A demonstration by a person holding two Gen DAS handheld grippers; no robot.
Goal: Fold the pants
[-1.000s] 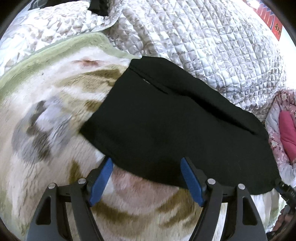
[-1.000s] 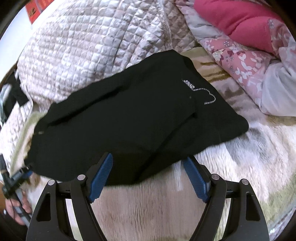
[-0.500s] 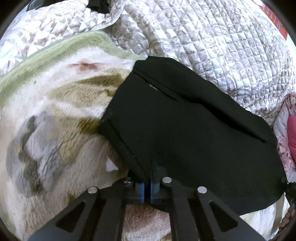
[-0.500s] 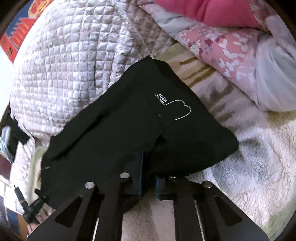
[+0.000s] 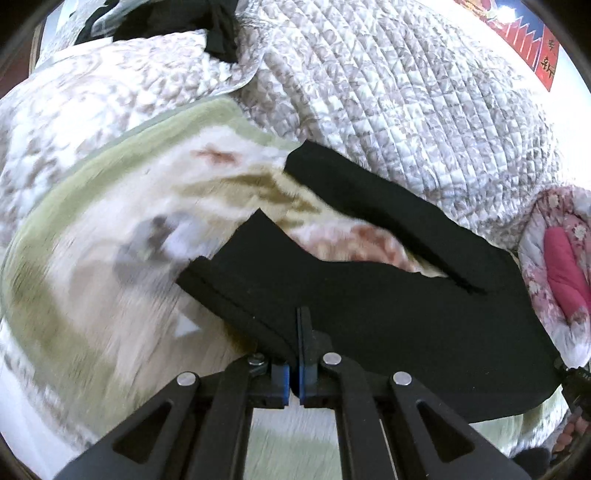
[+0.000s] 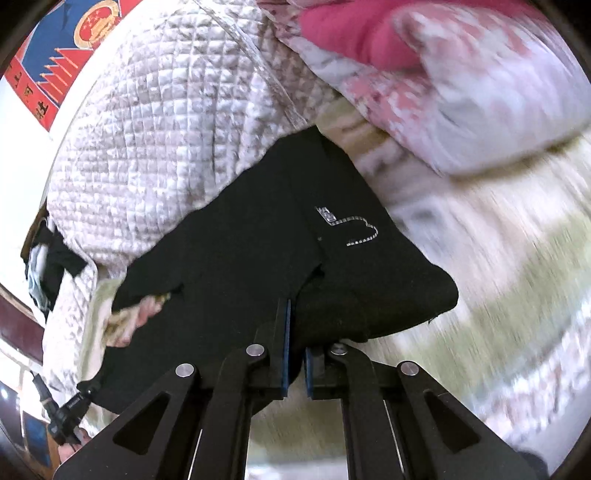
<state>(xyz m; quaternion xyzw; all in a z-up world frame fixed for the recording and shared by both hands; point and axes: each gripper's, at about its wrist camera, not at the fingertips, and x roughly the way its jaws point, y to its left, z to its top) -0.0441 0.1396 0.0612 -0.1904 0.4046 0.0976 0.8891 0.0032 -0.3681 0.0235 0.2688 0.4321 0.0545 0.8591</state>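
The black pants (image 5: 406, 314) lie on a fluffy patterned blanket (image 5: 110, 258) on the bed. My left gripper (image 5: 300, 325) is shut on the near edge of the pants and has lifted it, so the blanket shows under the raised cloth. In the right wrist view the pants (image 6: 258, 251) carry a small silver stitched logo (image 6: 354, 229). My right gripper (image 6: 295, 321) is shut on the near edge of the pants at the logo end and holds it up off the blanket (image 6: 498, 277).
A quilted grey-white cover (image 5: 388, 92) bulges behind the pants. A pink floral duvet with a red lining (image 6: 424, 55) lies at the right end. Dark clothing (image 5: 218, 29) lies at the far back. A red and blue poster (image 6: 55, 55) hangs on the wall.
Both grippers closed on the near edge of the pants and have lifted it. The cloth has peeled up off the blanket and both views are tilted and blurred by motion.
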